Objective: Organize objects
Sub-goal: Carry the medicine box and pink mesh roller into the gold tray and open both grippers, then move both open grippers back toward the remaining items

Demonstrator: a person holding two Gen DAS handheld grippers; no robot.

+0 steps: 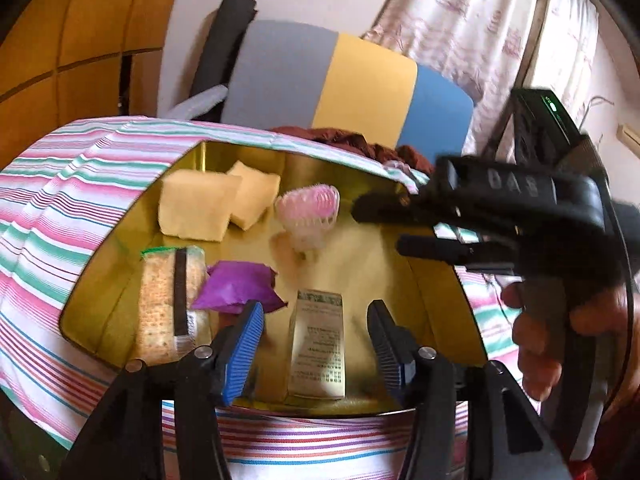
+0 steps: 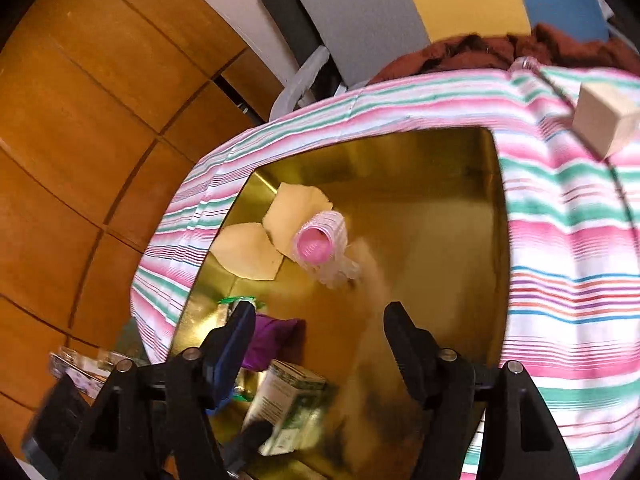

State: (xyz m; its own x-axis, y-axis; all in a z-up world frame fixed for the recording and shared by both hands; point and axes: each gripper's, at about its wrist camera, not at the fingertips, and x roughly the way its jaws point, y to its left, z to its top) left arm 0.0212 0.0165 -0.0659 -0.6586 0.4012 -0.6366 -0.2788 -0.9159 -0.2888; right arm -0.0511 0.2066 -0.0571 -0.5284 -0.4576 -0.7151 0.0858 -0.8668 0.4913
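A gold tin box point(image 1: 400, 280) point(image 2: 460, 208) sits on a striped cloth. In it lie two yellow sponges point(image 1: 192, 208) point(image 2: 248, 252), a pink hair roller point(image 1: 310, 214) point(image 2: 318, 246), a purple wrapper point(image 1: 236, 286) point(image 2: 268, 340), a cracker packet point(image 1: 164, 304) and a small printed carton point(image 1: 318, 344) point(image 2: 288, 404). My left gripper point(image 1: 316, 326) is open over the carton at the box's near edge. My right gripper point(image 2: 320, 328) point(image 1: 376, 226) is open and empty above the box, right of the roller.
A wooden cube point(image 2: 604, 124) lies on the striped cloth point(image 2: 568, 240) right of the box. A dark red garment point(image 2: 500, 52) and a grey, yellow and blue cushion point(image 1: 348, 84) lie behind. Wooden cabinets point(image 2: 80, 120) stand at the left.
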